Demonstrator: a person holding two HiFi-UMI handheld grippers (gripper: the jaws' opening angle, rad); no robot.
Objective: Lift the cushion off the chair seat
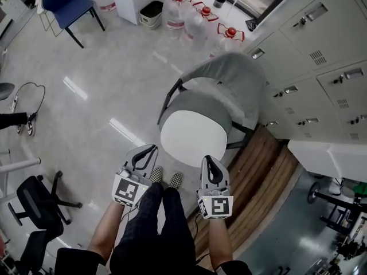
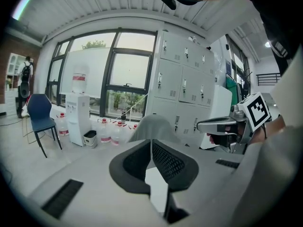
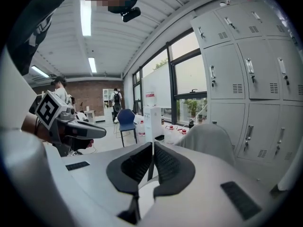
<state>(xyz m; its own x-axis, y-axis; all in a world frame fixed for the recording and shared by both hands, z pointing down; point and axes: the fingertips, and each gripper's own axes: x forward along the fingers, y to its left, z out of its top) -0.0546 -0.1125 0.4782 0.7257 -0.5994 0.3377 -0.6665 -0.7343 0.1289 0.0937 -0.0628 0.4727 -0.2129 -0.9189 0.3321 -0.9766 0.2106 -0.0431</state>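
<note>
Ahead of the closed, empty fingers of left gripper (image 1: 150,150) and right gripper (image 1: 209,160) lies the cushion (image 1: 192,136).

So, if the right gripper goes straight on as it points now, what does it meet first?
Probably the white cushion on the chair, near its front edge, though depth is hard to judge.

The pale glossy floor (image 1: 114,79) is carrying a grey chair (image 1: 229,79), and a white cushion (image 1: 193,137) is lying flat on that chair's seat. Just beyond the grey chair, water bottles (image 1: 200,16) are standing in a cluster, with a bin (image 1: 151,13) further left. A blue chair (image 1: 69,2) is standing well apart, beyond and left of it. A black office chair (image 1: 34,202) is sitting far to its near left, and a wooden strip (image 1: 264,182) is running just beside its right.
</note>
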